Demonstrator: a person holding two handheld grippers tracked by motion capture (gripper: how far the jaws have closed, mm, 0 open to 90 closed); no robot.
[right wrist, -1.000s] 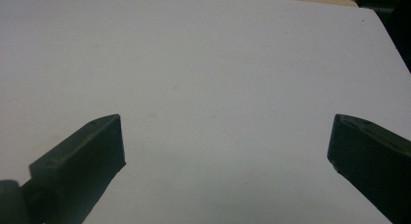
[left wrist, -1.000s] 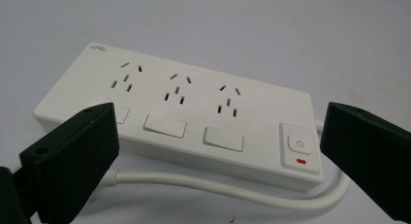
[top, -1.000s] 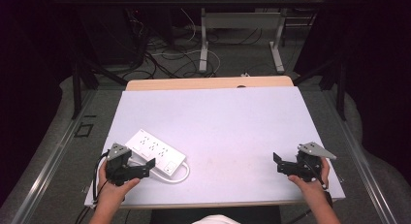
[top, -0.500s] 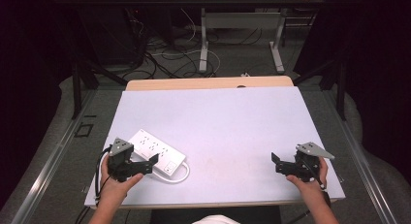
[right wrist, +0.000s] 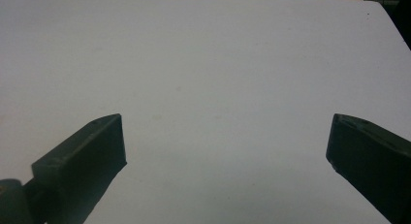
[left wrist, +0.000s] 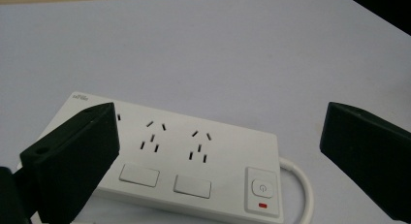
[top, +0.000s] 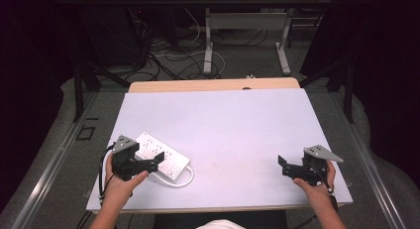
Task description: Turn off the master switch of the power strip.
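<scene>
a: left gripper (top: 154,162), seen from the high view: hovering over the near-left part of the table (top: 237,120), right above the white power strip (top: 166,157). jaws spread wide, nothing between them.

b: same from the left gripper view. left gripper (left wrist: 218,161) gaping, one black jaw low at the left edge, the other at the far right, power strip (left wrist: 194,161) lying flat between and below them. no contact visible.

a: power strip itself?

b: flat on the table near its left front corner, set at a slant to the table's edge. two rows of sockets visible on its top, two plain white switches (left wrist: 139,175) along the near side, a power button (left wrist: 262,187) with a small red mark under it at the right end. white cord (left wrist: 300,185) looping out from that end and curling back toward the front.

a: right gripper (top: 285,165)?

b: near the front right corner of the table, well apart from the power strip. held in the right hand (top: 317,187), grey plate on top.

a: open or shut?

b: wide open as well. in the right gripper view, right gripper (right wrist: 225,151) with both jaws far apart, bare white table surface (right wrist: 218,64) between them, holding nothing.
</scene>
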